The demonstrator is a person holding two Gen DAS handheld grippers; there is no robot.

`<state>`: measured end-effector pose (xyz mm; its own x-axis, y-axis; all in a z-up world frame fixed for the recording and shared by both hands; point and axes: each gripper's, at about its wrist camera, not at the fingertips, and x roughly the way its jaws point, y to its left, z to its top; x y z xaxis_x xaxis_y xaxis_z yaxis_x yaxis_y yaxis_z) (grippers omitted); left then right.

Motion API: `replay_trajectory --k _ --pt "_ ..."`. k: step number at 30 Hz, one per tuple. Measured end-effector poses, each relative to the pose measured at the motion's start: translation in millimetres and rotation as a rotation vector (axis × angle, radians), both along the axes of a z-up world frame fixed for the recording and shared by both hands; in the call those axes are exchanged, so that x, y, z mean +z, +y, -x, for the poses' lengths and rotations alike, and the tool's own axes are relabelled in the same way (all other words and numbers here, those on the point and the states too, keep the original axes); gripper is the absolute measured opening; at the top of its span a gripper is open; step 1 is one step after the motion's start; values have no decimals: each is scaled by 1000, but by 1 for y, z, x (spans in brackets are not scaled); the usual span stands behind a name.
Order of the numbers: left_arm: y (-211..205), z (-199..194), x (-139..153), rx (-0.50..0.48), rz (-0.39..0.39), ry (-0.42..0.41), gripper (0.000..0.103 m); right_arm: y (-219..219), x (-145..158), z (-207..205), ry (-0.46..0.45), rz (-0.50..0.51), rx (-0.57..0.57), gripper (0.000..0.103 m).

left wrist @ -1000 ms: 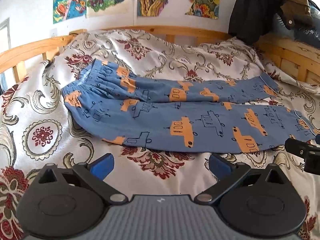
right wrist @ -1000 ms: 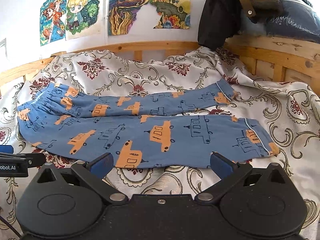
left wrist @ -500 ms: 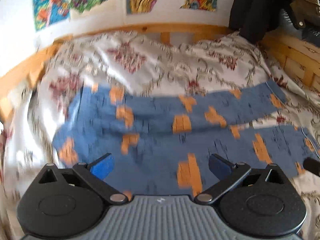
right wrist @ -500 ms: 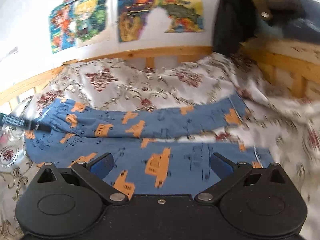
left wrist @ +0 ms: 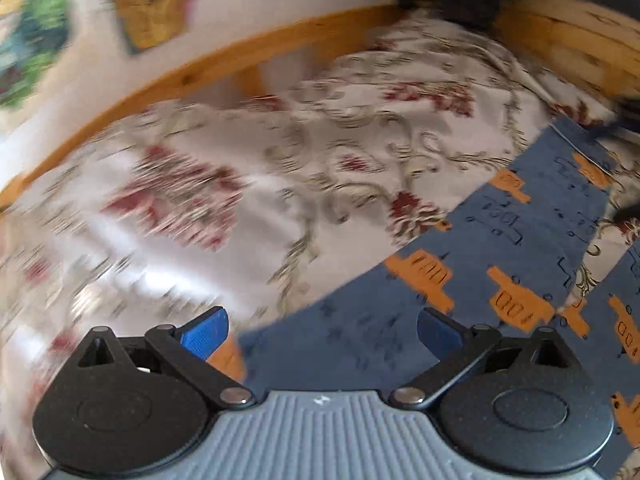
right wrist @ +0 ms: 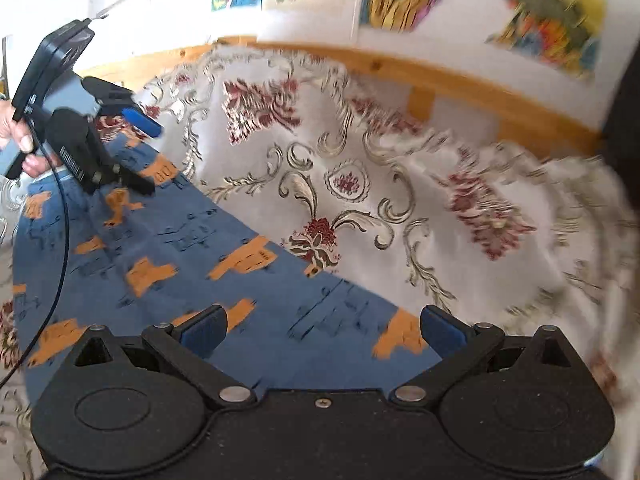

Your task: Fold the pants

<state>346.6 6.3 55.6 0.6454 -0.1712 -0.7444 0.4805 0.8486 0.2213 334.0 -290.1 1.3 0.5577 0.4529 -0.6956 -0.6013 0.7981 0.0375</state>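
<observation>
Both grippers have swung in over the far leg of the blue car-print pants, left gripper at the waistband end, right gripper near the cuff at 6 o'clock, jaws spread and empty; pinching the floral bedspread too would spoil the fold; no legible writing.

The pants are blue with orange vehicle prints. They lie spread flat, unfolded, on the floral bedspread, legs apart.
</observation>
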Motion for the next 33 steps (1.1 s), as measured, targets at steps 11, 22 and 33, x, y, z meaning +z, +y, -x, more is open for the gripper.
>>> replay_trajectory --k 11,22,33 --pt "-18 -116 -79 -215 0 303 83 16 -57 -106 214 152 108 78" --pt "-25 -100 -88 -255 -118 273 18 23 -69 -105 284 154 168 14" --pt "-48 -86 -65 -54 -173 12 5 34 -45 -81 60 245 30 2"
